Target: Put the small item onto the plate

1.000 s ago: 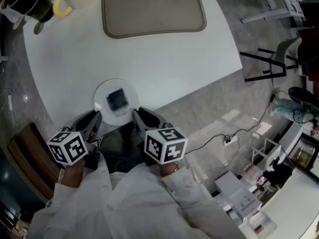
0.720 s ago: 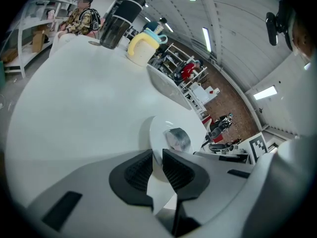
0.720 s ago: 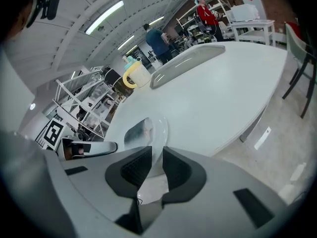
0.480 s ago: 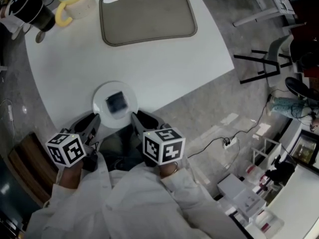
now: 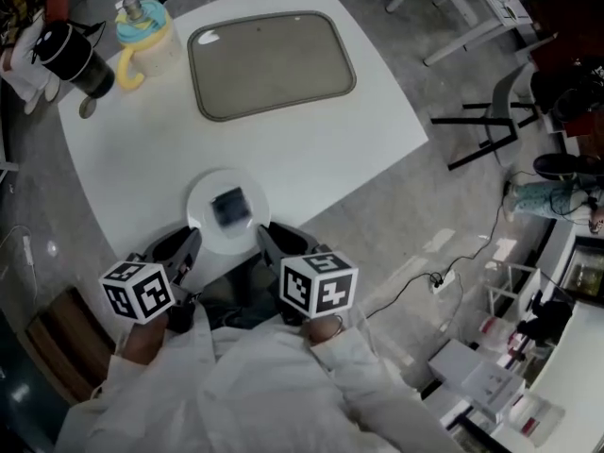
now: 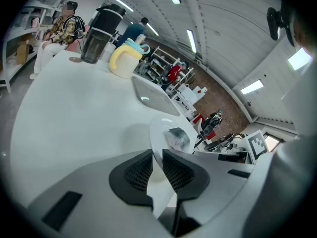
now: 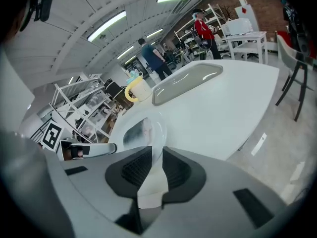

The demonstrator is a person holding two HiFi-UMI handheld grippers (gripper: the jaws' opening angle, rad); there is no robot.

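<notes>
A white plate (image 5: 202,208) lies at the near edge of the white round table (image 5: 311,149), with a small dark square item (image 5: 229,206) on it. My left gripper (image 5: 192,241) meets the plate's near left rim and my right gripper (image 5: 266,235) its near right rim. In the left gripper view the plate's rim (image 6: 159,133) runs between the jaws of the left gripper (image 6: 157,158), which are shut on it; the item (image 6: 177,139) shows beyond. In the right gripper view the right gripper (image 7: 156,155) is likewise shut on the plate's rim (image 7: 157,130).
A grey tray (image 5: 272,62) lies at the table's far side. A yellow-handled cup (image 5: 146,34) and a black jug (image 5: 75,59) stand at the far left. A black chair (image 5: 491,125) stands right of the table, a brown seat (image 5: 57,338) at near left.
The head view has shifted, so the table sits lower and further left in frame. Both grippers keep their hold on the plate's near rim; the item stays on the plate.
</notes>
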